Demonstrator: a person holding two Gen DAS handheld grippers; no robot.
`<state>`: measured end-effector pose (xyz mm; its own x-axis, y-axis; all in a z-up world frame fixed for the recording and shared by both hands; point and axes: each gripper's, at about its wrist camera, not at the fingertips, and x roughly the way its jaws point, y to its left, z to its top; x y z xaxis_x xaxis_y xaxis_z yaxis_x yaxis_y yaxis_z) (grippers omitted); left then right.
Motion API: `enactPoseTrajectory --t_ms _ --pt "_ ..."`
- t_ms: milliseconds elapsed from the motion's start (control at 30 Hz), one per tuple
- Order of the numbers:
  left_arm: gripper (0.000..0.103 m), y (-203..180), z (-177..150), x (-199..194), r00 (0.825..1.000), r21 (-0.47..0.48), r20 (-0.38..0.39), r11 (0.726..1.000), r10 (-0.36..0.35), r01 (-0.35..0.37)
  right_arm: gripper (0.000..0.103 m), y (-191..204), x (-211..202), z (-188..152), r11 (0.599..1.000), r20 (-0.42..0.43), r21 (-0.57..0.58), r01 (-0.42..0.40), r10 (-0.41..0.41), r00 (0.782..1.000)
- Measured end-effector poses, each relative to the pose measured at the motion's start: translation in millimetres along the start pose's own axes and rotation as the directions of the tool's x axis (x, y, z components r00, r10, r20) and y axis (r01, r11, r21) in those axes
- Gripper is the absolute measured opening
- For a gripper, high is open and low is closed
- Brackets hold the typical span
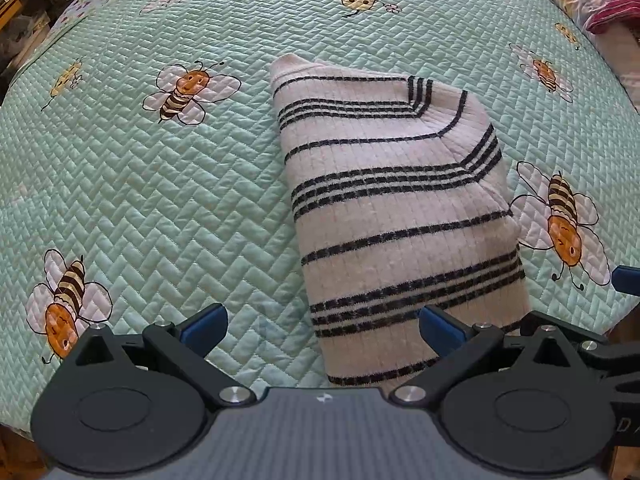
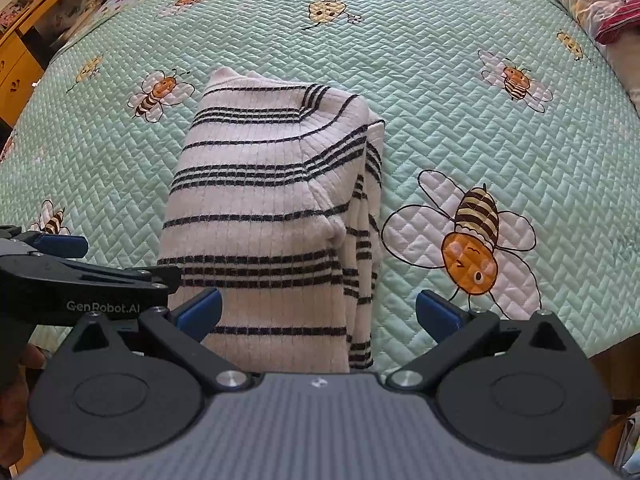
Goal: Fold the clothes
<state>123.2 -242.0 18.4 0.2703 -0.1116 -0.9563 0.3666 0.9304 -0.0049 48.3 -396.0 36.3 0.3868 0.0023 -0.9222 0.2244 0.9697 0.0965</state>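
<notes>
A white knit sweater with black stripes [image 1: 392, 208] lies folded into a long narrow bundle on the bed, its near end at the front edge. In the right wrist view the same sweater [image 2: 272, 208] shows a sleeve folded down its right side. My left gripper [image 1: 322, 328] is open above the near end of the sweater, with its right blue pad over the fabric and nothing held. My right gripper [image 2: 318, 314] is also open, straddling the sweater's near right part, holding nothing. The left gripper's body [image 2: 80, 280] shows at the left of the right wrist view.
The mint-green quilted bedspread [image 1: 160, 184] with printed bees covers the whole bed. Pillows and a red-striped cloth [image 1: 612, 12] sit at the far right corner. Wooden furniture [image 2: 24, 40] stands beyond the bed's far left edge. The bed's front edge runs just under both grippers.
</notes>
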Motion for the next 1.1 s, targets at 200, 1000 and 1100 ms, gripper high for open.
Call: enactPoseTrajectory --t_ms 200,1000,1100 --pt "0.102 0.3 -0.6 0.0 1.000 0.000 0.000 1.000 0.000 0.000 0.102 0.8 -1.0 -0.5 1.000 0.002 -0.001 0.002 -0.002 1.000" --pt "0.102 -7.7 -0.4 -6.1 0.996 0.039 0.076 0.998 0.050 -0.053 0.102 -3.3 0.4 -5.0 0.999 0.028 0.035 -0.024 0.023 0.999" --pt "0.102 -7.3 -0.7 -5.8 0.996 0.038 0.075 0.998 0.050 -0.052 0.102 -1.4 -0.6 -5.2 0.999 0.031 0.032 -0.027 0.026 0.999"
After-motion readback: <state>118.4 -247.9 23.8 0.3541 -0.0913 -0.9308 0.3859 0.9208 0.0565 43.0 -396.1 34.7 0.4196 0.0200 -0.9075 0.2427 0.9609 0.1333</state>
